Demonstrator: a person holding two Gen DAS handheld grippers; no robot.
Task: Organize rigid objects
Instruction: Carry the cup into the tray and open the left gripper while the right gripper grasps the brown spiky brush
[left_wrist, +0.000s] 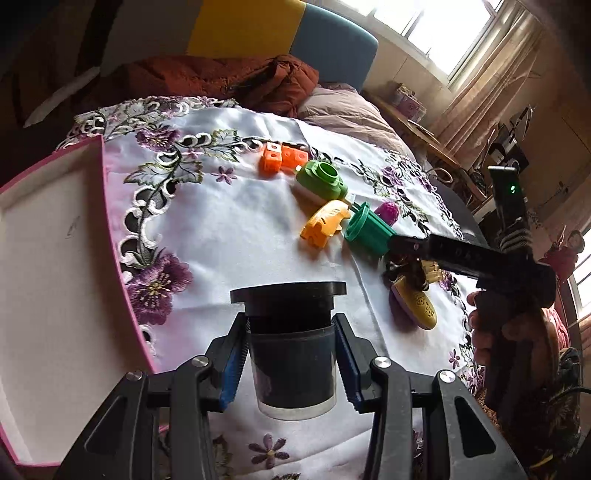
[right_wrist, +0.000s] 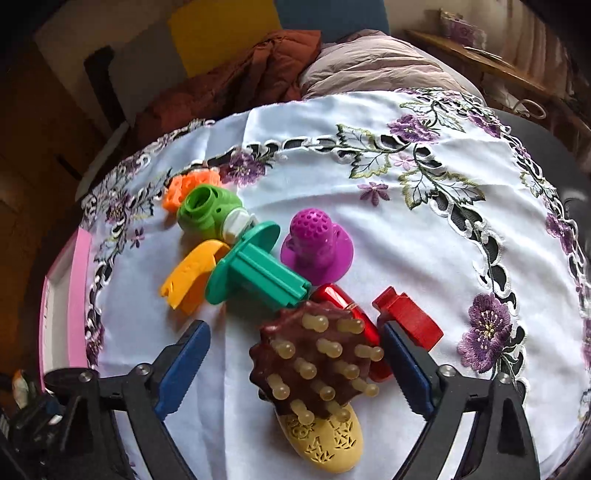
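My left gripper (left_wrist: 291, 332) is shut on a black cylinder with a wide flange (left_wrist: 290, 325), held over the embroidered cloth next to the pink-rimmed box (left_wrist: 55, 258). My right gripper (right_wrist: 295, 343) is open, its blue pads (right_wrist: 186, 363) on either side of a brown knobbed massager (right_wrist: 317, 358) that lies on a yellow perforated piece (right_wrist: 325, 443). Near it lie a teal flanged piece (right_wrist: 255, 273), a purple perforated piece (right_wrist: 314, 243), two red pieces (right_wrist: 406, 317), an orange curved piece (right_wrist: 188, 273), a green round piece (right_wrist: 207, 210) and orange cubes (right_wrist: 184, 184).
The white cloth with purple flowers (right_wrist: 406, 221) covers the table. A rust-coloured blanket (left_wrist: 221, 77) and a pillow (left_wrist: 340, 110) lie beyond its far edge. The right gripper's handle and the hand on it (left_wrist: 517, 295) reach in from the right in the left wrist view.
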